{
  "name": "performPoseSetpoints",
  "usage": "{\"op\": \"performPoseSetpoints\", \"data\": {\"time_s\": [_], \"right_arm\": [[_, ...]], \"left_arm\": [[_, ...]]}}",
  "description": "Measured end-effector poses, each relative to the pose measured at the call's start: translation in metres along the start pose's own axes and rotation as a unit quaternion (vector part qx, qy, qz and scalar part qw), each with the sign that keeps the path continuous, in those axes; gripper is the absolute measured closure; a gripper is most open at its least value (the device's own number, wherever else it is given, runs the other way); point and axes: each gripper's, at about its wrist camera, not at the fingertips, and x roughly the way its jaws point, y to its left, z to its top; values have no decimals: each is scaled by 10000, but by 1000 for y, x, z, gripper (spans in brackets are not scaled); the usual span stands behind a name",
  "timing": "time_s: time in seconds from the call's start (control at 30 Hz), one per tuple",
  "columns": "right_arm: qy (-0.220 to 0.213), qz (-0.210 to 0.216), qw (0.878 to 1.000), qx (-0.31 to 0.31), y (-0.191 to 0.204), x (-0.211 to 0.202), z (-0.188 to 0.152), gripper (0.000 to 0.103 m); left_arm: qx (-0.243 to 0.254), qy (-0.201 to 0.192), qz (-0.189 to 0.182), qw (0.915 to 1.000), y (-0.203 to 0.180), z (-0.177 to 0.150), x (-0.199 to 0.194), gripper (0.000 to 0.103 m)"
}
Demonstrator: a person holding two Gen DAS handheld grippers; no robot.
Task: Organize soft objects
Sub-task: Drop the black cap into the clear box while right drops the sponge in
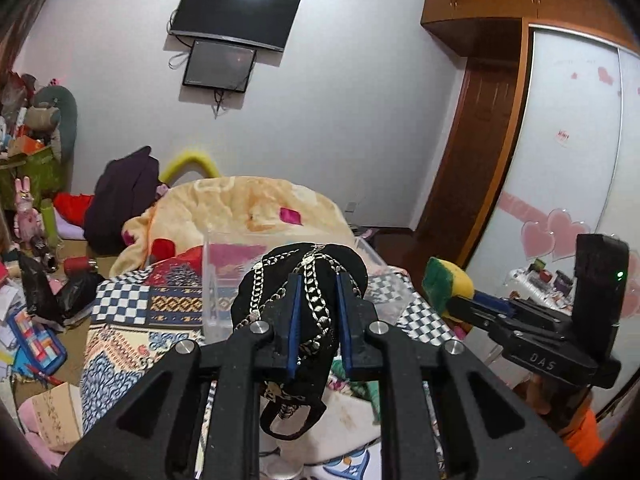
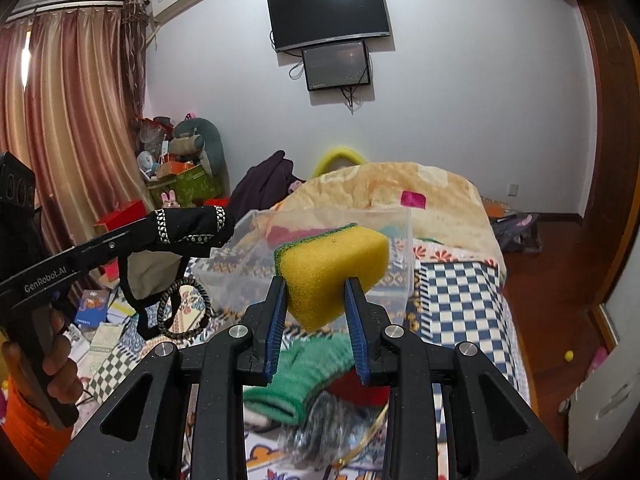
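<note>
The left gripper (image 1: 318, 320) pinches a black chain-print face mask (image 1: 298, 300), and the right gripper (image 2: 316, 316) squeezes a yellow-and-green sponge (image 2: 334, 270). Both are held in the air just before the clear plastic bin (image 2: 320, 248) on the bed (image 2: 460, 300). Neither item is in yet. A green glove (image 2: 296, 380) and other bits lie on the near edge, seemingly left to sort.

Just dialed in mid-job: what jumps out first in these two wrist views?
Both grippers are loaded and raised above the bed: the left gripper is shut on a black face mask patterned with silver chains, and the right gripper is shut on a yellow sponge with a green scouring side. Just ahead of both sits a clear plastic bin on the patchwork bedspread; a green glove lies under the right jaws.
</note>
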Motion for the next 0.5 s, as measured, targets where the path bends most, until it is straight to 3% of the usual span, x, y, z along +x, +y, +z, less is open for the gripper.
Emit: {"op": "performPoseSetpoints", "data": {"time_s": [0.27,0.5], "right_arm": [[173,115,9998,18,-3,29,7,76],[527,141,9985,57,-10,60,14,76]], "left_arm": [[-25,314,-50,9995,10,12,42,87],[-452,820,-153,9955,34,15,95,87]]}}
